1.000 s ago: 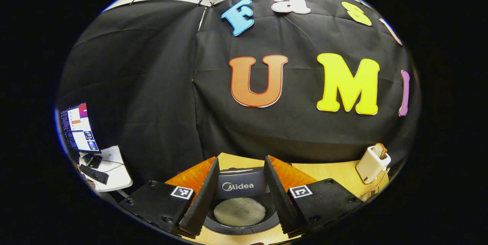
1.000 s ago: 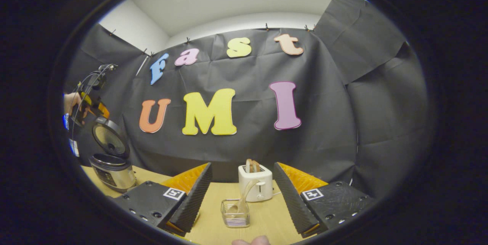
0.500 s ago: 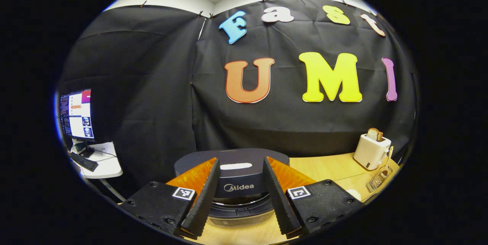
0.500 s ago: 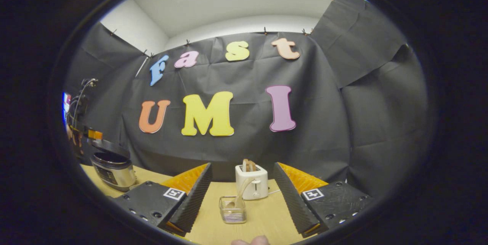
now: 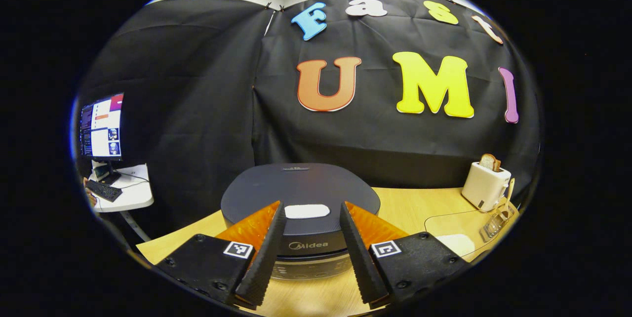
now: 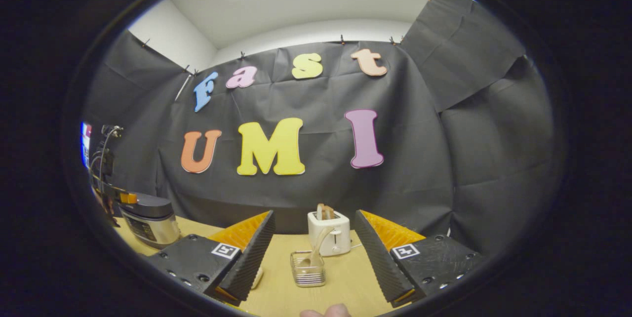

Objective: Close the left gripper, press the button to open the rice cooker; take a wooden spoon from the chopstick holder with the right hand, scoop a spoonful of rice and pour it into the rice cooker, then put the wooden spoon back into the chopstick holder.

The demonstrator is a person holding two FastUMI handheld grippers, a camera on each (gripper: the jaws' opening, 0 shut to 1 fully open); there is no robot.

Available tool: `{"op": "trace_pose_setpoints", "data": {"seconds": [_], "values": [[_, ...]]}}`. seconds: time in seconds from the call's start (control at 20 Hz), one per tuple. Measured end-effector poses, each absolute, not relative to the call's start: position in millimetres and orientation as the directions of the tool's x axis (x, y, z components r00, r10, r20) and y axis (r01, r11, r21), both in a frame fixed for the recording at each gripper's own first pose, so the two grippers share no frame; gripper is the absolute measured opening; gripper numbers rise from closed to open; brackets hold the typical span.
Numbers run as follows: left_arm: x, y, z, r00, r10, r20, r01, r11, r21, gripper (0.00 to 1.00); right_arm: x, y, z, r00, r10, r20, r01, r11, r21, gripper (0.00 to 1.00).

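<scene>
Left gripper view: cooker [image 5: 300,198] lid down, left gripper [image 5: 308,253] jaws spread
Right gripper [image 6: 313,257] jaws spread; spoon [image 6: 316,250] in holder [image 6: 307,270] at 12 o'clock

left view near rice cooker [image 5: 300,208]; both share toaster [image 6: 329,232]

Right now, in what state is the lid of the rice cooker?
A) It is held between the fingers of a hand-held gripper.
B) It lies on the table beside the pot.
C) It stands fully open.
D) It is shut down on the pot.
D: in the left gripper view the dark lid lies flat on the rice cooker, and in the right gripper view the cooker also shows its lid down.
</scene>
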State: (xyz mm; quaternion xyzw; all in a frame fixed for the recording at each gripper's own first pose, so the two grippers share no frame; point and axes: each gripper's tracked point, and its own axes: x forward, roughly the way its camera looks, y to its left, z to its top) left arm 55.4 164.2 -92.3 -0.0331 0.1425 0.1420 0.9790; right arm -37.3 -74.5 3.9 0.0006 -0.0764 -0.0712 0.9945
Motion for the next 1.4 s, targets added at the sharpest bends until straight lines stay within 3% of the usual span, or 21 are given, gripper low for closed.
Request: {"op": "trace_pose_setpoints", "data": {"seconds": [0.35, 0.4, 0.45, 0.55, 0.8, 1.0, 1.35, 1.4], "values": [[53, 163, -98, 0.934, 0.269, -0.236, -0.284, 0.958, -0.031, 0.7, -16, -61, -21, 0.99, -0.111, 0.092, 0.106, 0.993, 0.059, 0.95], [53, 164, -95, 0.933, 0.275, -0.23, -0.289, 0.957, -0.026, 0.63, -15, -60, -22, 0.991, -0.104, 0.087, 0.099, 0.993, 0.058, 0.92], [53, 164, -94, 0.933, 0.282, -0.222, -0.294, 0.956, -0.019, 0.69, -13, -58, -23, 0.991, -0.1, 0.085, 0.096, 0.994, 0.053, 0.92], [56, 164, -92, 0.936, 0.286, -0.207, -0.292, 0.956, 0.002, 0.69, -12, -57, -24, 0.991, -0.099, 0.085, 0.096, 0.994, 0.043, 0.92], [59, 152, -92, 0.941, 0.244, -0.236, -0.242, 0.97, 0.035, 0.99, -15, -66, -20, 0.988, -0.12, 0.097, 0.117, 0.992, 0.039, 0.96], [55, 132, -83, 0.951, 0.196, -0.238, -0.206, 0.978, -0.018, 1.0, -15, -71, -21, 0.987, -0.132, 0.097, 0.128, 0.991, 0.042, 0.95], [29, 56, -29, 0.994, 0.05, -0.094, -0.052, 0.998, -0.023, 1.0, -23, -50, -6, 0.982, -0.098, 0.162, 0.091, 0.995, 0.047, 0.92], [21, 41, -27, 0.996, 0.018, -0.084, -0.021, 0.999, -0.038, 0.96, -23, -45, -4, 0.98, -0.093, 0.179, 0.086, 0.995, 0.046, 0.96]]}}
